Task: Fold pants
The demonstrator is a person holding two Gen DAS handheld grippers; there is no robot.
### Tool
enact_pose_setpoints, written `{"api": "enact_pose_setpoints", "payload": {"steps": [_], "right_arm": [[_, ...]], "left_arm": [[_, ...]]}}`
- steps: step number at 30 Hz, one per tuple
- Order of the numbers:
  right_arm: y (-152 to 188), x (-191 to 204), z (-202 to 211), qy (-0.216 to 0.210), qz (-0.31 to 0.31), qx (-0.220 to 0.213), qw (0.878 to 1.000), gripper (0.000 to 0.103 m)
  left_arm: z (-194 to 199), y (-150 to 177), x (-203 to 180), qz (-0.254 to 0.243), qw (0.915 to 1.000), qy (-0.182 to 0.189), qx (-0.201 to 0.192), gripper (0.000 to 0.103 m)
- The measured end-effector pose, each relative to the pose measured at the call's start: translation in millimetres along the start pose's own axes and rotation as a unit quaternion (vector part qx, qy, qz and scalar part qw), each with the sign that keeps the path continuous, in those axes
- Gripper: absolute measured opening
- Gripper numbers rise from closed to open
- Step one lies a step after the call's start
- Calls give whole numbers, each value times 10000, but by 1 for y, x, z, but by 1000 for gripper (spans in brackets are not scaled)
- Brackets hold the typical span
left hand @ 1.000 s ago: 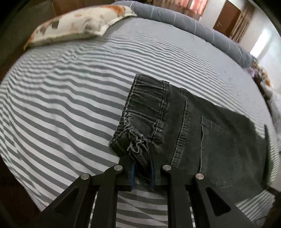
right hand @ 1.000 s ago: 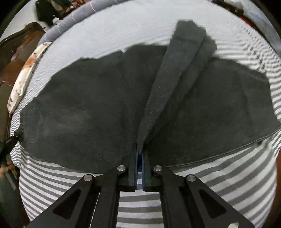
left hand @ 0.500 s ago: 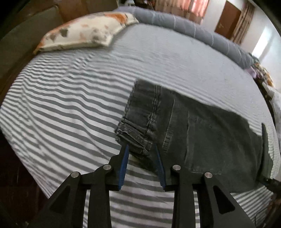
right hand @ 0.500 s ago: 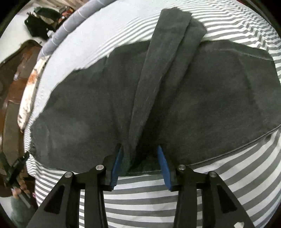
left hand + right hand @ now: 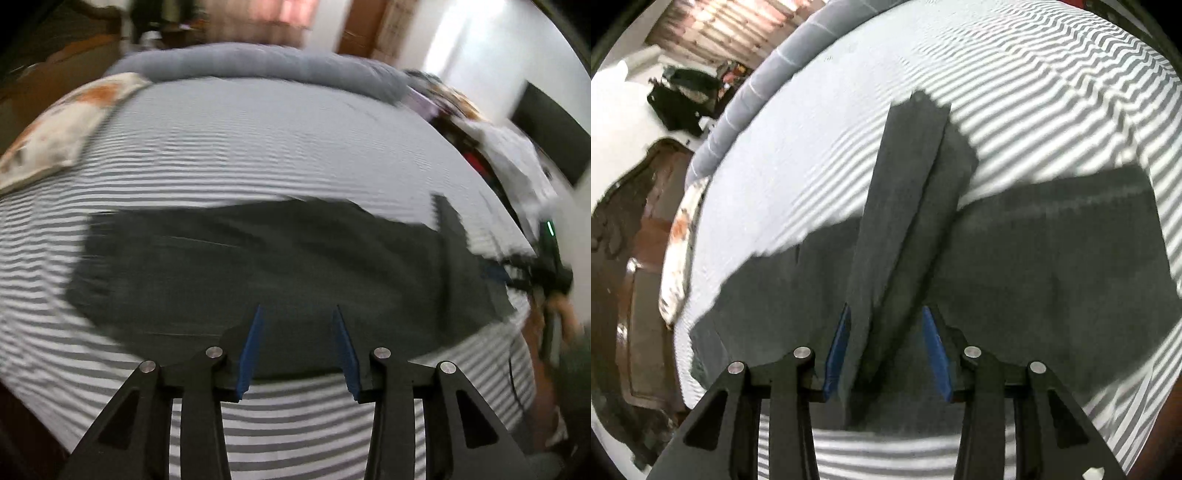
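Dark grey pants point(image 5: 280, 266) lie flat on the striped bed, stretched left to right in the left wrist view. My left gripper point(image 5: 297, 314) is open and empty above their near edge. In the right wrist view the pants point(image 5: 1052, 266) spread across the bed, with a raised folded strip of cloth point(image 5: 905, 206) running away from me. My right gripper point(image 5: 884, 314) is open, its blue pads either side of that strip, not clamping it. The right gripper also shows in the left wrist view point(image 5: 546, 273) at the pants' right end.
A grey and white striped sheet point(image 5: 258, 155) covers the bed. A patterned pillow point(image 5: 62, 133) lies at the far left and a grey bolster point(image 5: 258, 66) along the far edge. Clothes pile point(image 5: 517, 155) beside the bed at right. Dark wooden furniture point(image 5: 635, 295) stands left.
Both grippers opened and let go of the pants. The left gripper swung right from the waistband to the middle of the near edge. The right gripper pulled back and up.
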State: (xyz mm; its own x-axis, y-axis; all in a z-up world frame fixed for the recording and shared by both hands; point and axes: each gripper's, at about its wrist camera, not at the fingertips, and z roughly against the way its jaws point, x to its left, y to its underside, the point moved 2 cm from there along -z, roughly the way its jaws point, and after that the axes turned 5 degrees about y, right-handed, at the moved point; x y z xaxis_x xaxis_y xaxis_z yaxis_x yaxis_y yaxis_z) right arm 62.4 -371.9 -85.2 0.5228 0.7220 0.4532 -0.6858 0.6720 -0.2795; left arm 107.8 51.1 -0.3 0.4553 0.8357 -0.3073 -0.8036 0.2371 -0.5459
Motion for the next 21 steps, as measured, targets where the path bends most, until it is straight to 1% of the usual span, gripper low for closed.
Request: {"api": "enact_pose_setpoints", "payload": {"steps": [2, 5, 9, 12, 16, 21], "right_arm": [[-17, -4, 2, -183, -147, -61, 9997, 38], [-39, -11, -1, -236, -305, -91, 9992, 38], [-66, -17, -18, -247, -272, 94, 9993, 36], [-77, -21, -31, -197, -243, 197, 9993, 35], [-89, -28, -44, -226, -291, 282, 9989, 34], [-108, -39, -58, -284, -390, 311, 9984, 34]], "left_arm": [[-20, 4, -31, -161, 9996, 193, 129, 41], [-48, 11, -72, -392, 9971, 495, 417, 41], [-82, 25, -118, -733, 9908, 798, 813, 41], [-101, 35, -143, -965, 9868, 841, 992, 41], [-128, 45, -164, -1068, 9817, 892, 1298, 41], [-152, 44, -184, -1225, 9788, 902, 1373, 41]]}}
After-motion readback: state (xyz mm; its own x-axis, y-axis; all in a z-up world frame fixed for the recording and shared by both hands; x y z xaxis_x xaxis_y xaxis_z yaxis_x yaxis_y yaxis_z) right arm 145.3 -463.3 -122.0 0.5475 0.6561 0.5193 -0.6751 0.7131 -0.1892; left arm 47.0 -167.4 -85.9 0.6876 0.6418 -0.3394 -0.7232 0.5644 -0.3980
